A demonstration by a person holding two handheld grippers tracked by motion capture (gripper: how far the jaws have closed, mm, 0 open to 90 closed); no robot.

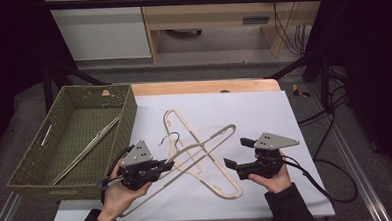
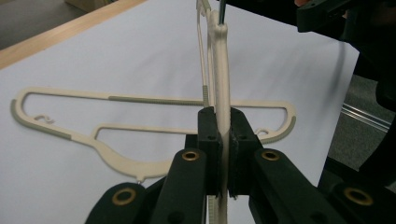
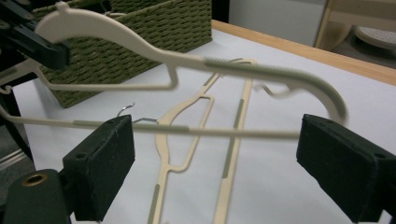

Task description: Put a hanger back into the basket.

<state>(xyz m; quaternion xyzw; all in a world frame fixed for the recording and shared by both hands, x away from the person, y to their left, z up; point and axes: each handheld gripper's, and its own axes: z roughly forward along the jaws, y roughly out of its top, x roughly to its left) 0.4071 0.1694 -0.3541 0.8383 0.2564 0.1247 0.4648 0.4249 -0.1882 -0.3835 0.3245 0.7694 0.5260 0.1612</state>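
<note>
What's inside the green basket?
Inside the green basket lies one long thin hanger, slanting across the bottom. The near wall hides the front strip of the floor, so anything tucked there can't be seen.

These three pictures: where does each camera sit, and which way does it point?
High view: above the person's side, looking forward and down at the table; both hands and forearms show.
Left gripper view: rides the left gripper, jaws shut on the lifted hanger.
Right gripper view: rides the right gripper, jaws open toward the basket.
All three share the hanger lying flat.
</note>
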